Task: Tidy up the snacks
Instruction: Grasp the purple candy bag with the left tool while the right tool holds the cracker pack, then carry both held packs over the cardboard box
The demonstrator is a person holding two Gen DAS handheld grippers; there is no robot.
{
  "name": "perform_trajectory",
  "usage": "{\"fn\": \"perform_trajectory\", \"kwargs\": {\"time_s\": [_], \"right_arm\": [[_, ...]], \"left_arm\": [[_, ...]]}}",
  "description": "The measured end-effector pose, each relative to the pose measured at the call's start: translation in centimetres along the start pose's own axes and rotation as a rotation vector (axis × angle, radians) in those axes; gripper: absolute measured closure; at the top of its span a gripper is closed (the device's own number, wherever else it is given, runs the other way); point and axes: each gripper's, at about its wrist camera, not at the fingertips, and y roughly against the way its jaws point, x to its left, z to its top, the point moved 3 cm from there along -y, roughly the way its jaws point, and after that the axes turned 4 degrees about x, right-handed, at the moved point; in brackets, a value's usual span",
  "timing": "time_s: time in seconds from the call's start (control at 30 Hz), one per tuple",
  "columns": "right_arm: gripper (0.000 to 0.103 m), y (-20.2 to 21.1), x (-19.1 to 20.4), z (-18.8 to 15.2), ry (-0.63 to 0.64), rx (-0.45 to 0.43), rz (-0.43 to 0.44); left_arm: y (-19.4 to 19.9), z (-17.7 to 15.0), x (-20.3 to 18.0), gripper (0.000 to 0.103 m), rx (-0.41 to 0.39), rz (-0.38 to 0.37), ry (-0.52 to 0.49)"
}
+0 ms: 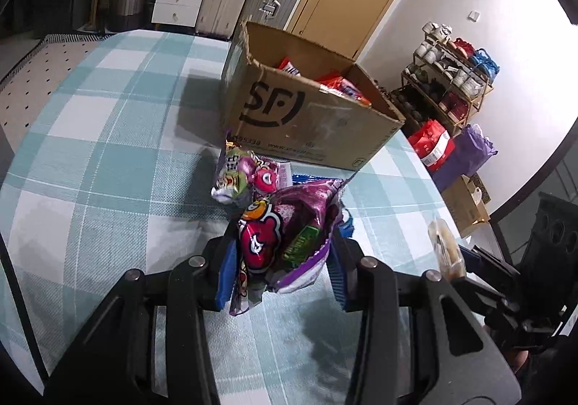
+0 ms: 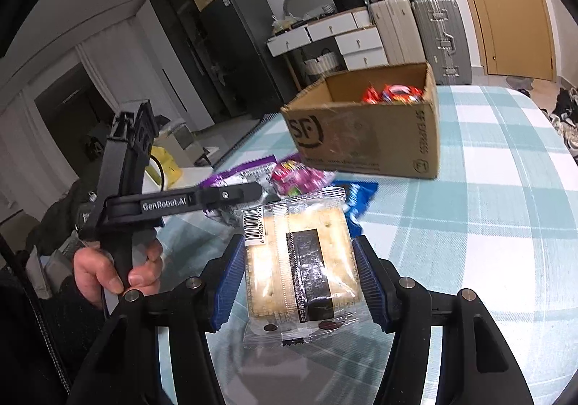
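- On the counter [image 1: 108, 137], which has a blue and white checked cloth, sits a big brown cardboard box [image 1: 310, 108] with its top open.
- Inside the box lie red and orange snack packs [image 2: 393, 93], down by one wall.
- Just in front of the box, a small purple and pink candy pack [image 1: 242, 175] and a blue pack [image 2: 356, 199] lie on the cloth, close to each other.
- The left tool [image 1: 283, 257] is clenched on a purple candy bag [image 1: 285, 235], pinched between its two blue pads and held up above the cloth.
- The right tool [image 2: 301, 278] grips a clear cracker pack [image 2: 300, 271] by its two sides, above the cloth and near the box.
- A hand [image 2: 112, 269] holds the black handle of the left tool, off to the side of the cracker pack.
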Motion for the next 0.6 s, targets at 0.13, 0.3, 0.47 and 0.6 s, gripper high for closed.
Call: {"fn": "perform_trajectory", "kwargs": {"time_s": [0.13,0.3,0.47,0.6], "right_arm": [[0.043,0.6,0.8,0.7,0.006,-0.024,0.007],[0.043,1.7,1.5,1.9,0.008,-0.061,0.023],[0.043,2.8,2.5,3.8,0.036,-0.093,0.025],[0.043,3.7,3.0,5.7,0.046,-0.122,0.021]], "left_arm": [[1.9,-0.3,-0.6,0.064,-0.021,-0.007,-0.012],[4.1,-0.1,-1.8,0.064,-0.048,-0.024,-0.028],[6.1,1.1,-3.2,0.064,-0.067,-0.021,-0.053],[7.4,2.5,-4.1,0.064,-0.081,-0.016,-0.071]]}}
